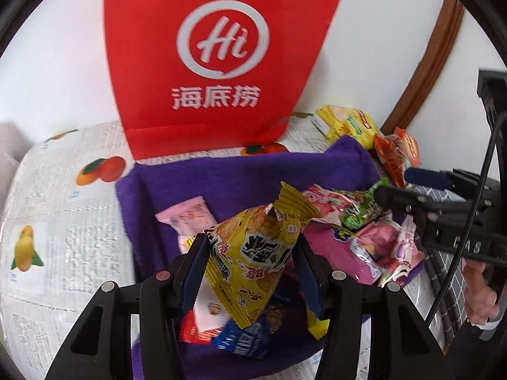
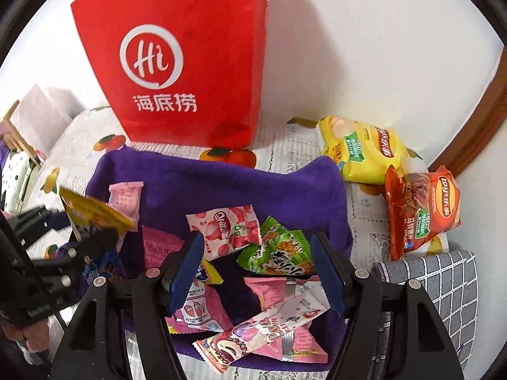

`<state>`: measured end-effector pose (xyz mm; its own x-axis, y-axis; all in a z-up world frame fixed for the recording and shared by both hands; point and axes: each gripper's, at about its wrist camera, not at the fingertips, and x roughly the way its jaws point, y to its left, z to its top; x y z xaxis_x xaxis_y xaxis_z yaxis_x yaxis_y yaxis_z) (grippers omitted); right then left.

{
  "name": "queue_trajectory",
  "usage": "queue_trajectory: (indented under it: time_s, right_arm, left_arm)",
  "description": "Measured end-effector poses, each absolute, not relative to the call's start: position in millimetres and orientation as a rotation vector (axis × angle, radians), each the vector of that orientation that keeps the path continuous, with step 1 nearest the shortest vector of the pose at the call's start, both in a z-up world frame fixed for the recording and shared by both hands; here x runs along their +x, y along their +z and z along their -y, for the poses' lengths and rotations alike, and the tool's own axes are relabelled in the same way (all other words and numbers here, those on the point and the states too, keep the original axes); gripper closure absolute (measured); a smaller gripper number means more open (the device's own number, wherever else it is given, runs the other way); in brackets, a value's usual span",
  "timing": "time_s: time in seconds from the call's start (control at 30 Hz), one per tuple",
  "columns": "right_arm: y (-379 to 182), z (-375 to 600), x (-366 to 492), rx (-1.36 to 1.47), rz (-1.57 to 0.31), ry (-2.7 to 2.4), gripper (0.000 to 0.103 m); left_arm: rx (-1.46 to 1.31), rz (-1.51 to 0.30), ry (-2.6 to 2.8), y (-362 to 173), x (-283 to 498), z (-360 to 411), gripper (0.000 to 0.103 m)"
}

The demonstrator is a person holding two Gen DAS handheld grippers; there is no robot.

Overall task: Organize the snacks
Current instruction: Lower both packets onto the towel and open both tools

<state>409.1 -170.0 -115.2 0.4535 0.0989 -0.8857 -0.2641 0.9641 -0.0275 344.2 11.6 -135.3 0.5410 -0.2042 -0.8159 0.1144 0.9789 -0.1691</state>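
we hold the yellow snack packet [image 1: 253, 253] clamped in our left gripper [image 1: 250, 266], raised above the purple cloth [image 1: 221, 174]'s near edge, long axis upright, crimped end tilted toward the red bag [image 1: 206, 63]. our right gripper [image 2: 256, 269] gapes wide, holding nothing, over the green packet [image 2: 279, 253].

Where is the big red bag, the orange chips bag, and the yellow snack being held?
Red bag [image 2: 177, 63], right wrist view, its front.
Orange chips bag [image 2: 418, 212], right wrist view, its middle.
Yellow snack [image 1: 253, 253], left wrist view, its middle.
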Motion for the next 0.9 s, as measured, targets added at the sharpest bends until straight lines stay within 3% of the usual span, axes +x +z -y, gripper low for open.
queue_trajectory:
  time_s: [0.53, 0.63, 0.9]
  right_arm:
    - [-108.5, 172.0, 406.5, -0.145, -1.053, 0.223, 0.034]
    - [-106.9, 170.0, 405.6, -0.138, -1.054, 0.24, 0.034]
    - [-99.8, 168.4, 401.9, -0.149, -1.03, 0.235, 0.034]
  left_arm:
    - [-0.134, -0.998, -0.205, -140.0, 346.0, -12.3, 0.051]
    - [-0.106, -0.998, -0.165, -139.7, 346.5, -11.8, 0.043]
    - [-0.111, -0.992, -0.15, -134.4, 347.0, -15.9, 0.04]
